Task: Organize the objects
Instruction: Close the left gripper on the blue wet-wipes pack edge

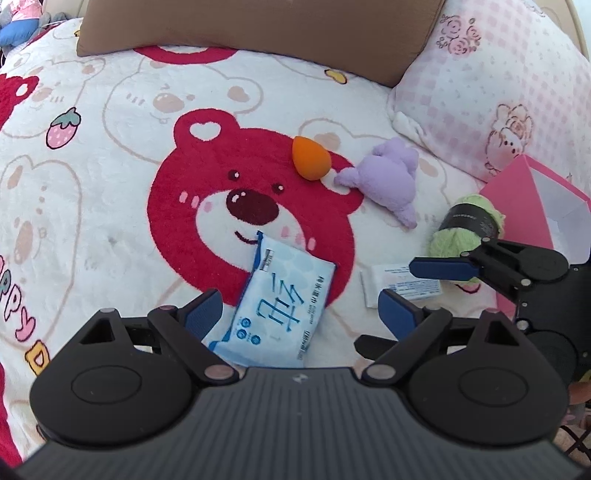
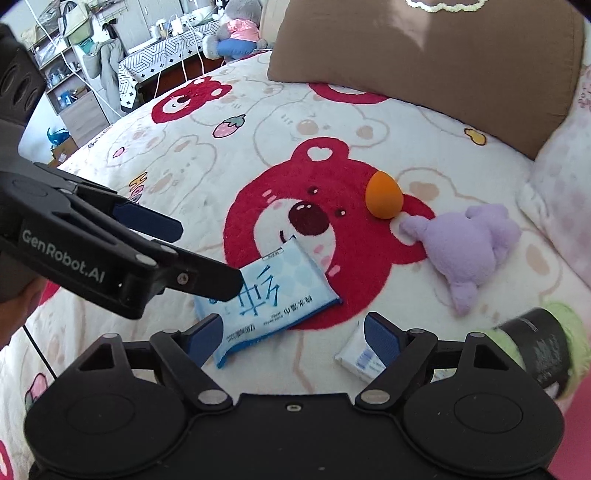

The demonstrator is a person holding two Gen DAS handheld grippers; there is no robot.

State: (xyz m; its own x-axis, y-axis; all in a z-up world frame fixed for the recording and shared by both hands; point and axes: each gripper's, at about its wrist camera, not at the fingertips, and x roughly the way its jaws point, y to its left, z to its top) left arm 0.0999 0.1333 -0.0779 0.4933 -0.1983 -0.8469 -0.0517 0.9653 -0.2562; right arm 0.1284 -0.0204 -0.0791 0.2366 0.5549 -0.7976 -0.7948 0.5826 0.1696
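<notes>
- Bedspread (image 1: 110, 229) with a red bear print carries every loose item; a brown cushion (image 1: 258, 26) and a pink checked pillow (image 1: 498, 85) lie at its far edge.
- Blue wipes pack (image 1: 275, 306) lies flat over the printed bear's chin, tilted, its near end between the two blue pads of the left gripper (image 1: 299, 314).
- The left gripper's fingers stand wide apart, one on each side of the pack; whether they touch it cannot be told.
- The right gripper (image 2: 295, 332) hovers over the bed, its fingers wide too and holding nothing.
- In the right wrist view the left one of these fingers sits over the pack's near corner, the right one over a small white packet (image 2: 356, 360).
- That white packet (image 1: 399, 282) lies right of the wipes pack, apart from it.
- An orange makeup sponge (image 1: 310, 158) rests on the bear's ear, just beside one limb of a purple plush toy (image 1: 391, 181).
- A green fluffy thing with a black band (image 1: 469, 225) lies right of the plush, against an open pink box (image 1: 517, 206).
- In the right wrist view a grey stuffed toy (image 2: 236, 27) sits far off, past the bed's left edge.
</notes>
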